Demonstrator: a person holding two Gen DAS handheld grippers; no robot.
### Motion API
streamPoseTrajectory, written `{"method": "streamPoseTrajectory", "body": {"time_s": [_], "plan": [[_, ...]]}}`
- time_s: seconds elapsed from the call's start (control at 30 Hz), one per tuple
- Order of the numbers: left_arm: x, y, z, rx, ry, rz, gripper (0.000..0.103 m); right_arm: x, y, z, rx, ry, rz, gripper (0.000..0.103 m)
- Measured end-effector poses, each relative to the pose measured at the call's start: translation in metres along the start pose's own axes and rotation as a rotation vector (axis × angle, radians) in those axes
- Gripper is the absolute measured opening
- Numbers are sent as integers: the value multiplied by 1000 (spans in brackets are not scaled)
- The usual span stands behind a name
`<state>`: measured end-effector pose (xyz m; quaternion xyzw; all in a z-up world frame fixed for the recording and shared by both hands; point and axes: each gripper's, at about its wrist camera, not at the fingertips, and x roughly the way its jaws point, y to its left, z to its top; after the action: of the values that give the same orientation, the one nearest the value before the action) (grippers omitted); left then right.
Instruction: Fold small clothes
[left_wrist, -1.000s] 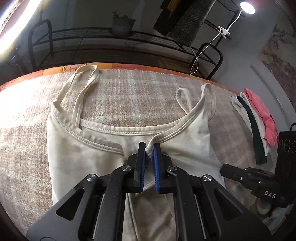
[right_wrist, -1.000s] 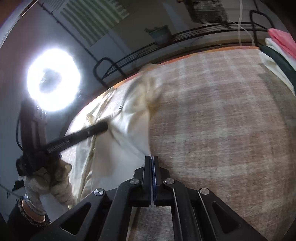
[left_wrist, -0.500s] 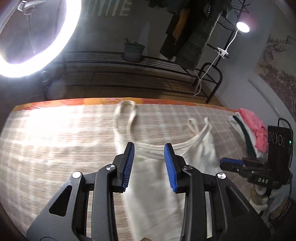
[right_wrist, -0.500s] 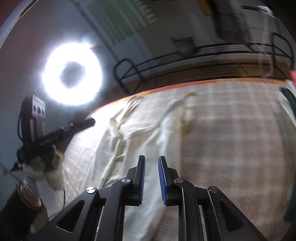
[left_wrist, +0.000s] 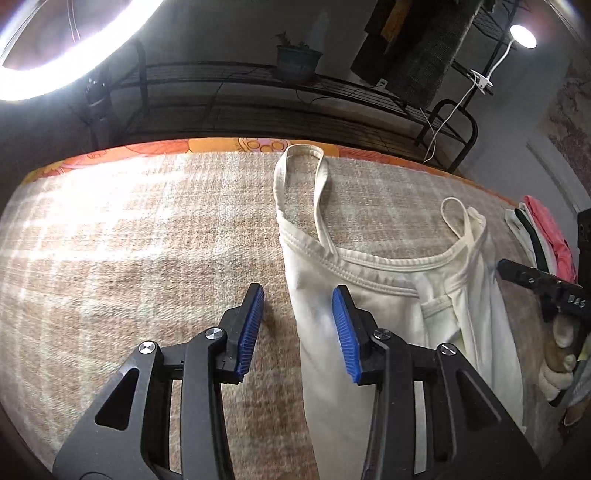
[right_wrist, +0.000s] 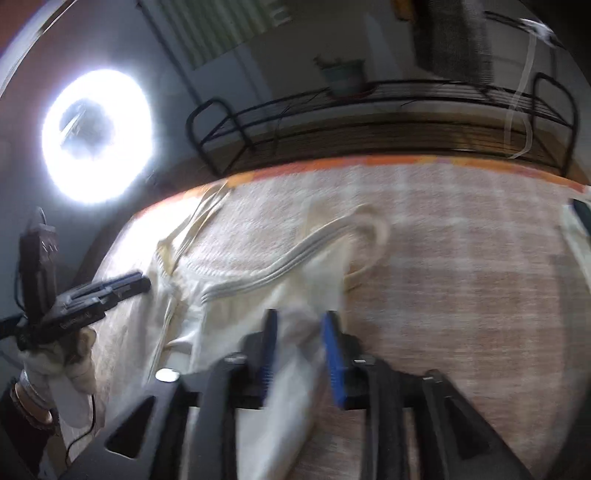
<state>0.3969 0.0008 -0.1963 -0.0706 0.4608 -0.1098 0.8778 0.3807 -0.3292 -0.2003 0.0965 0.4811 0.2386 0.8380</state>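
Cream camisole (left_wrist: 388, 325) is lying folded on the plaid blanket (left_wrist: 147, 258), both left gripper (left_wrist: 298, 325) and right gripper (right_wrist: 299, 347) hanging apart, gripping nothing.

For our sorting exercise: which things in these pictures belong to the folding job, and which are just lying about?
Part of the job:
cream strappy cotton camisole
left gripper, open
right gripper, open

Lying about:
stacked pink, white and dark green clothes
potted green plant
white ring light
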Motion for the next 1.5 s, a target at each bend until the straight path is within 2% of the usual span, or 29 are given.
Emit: {"method": "streamPoseTrajectory", "body": {"time_s": [0.17, 0.23, 0.33, 0.4, 0.43, 0.47, 0.5, 0.53, 0.57, 0.63, 0.83, 1.1, 1.27, 1.5], "plan": [[7, 0, 9, 5, -26, 17, 39, -1, -24, 10, 68, -10, 30, 35], [11, -2, 13, 8, -35, 26, 39, 7, -27, 13, 78, 11, 67, 37], [16, -6, 18, 14, -40, 36, 38, 18, -22, 16, 60, 19, 77, 40], [18, -7, 21, 13, -38, 24, 22, 22, -16, 20, 44, 13, 65, 41], [20, -8, 23, 10, -36, 20, 17, 24, -14, 21, 42, 13, 61, 35], [20, -9, 24, 10, -37, 25, 7, 25, -13, 22, 39, 11, 54, 31], [21, -10, 25, 9, -39, 28, 4, 26, -13, 22, 33, 13, 48, 19], [22, -12, 26, 13, -41, 29, 3, 27, -13, 23, 27, 16, 45, 12], [22, -14, 25, 19, -46, 34, 2, 27, -13, 22, 29, 21, 54, 7], [17, -15, 24, 19, -57, 27, 1, 25, -14, 21, 36, 15, 58, 4], [-16, -10, 18, -5, -109, 3, 1, 9, -4, 21, 12, -33, 42, 3], [-75, -19, 2, 3, -177, 5, 1, -42, 27, 20, -40, -100, 47, 3], [-113, -28, -19, 15, -192, 14, 1, -76, 48, 6, -58, -119, 59, 3], [-160, -41, -60, 31, -185, 27, 1, -121, 76, -37, -68, -117, 63, 3]]}}
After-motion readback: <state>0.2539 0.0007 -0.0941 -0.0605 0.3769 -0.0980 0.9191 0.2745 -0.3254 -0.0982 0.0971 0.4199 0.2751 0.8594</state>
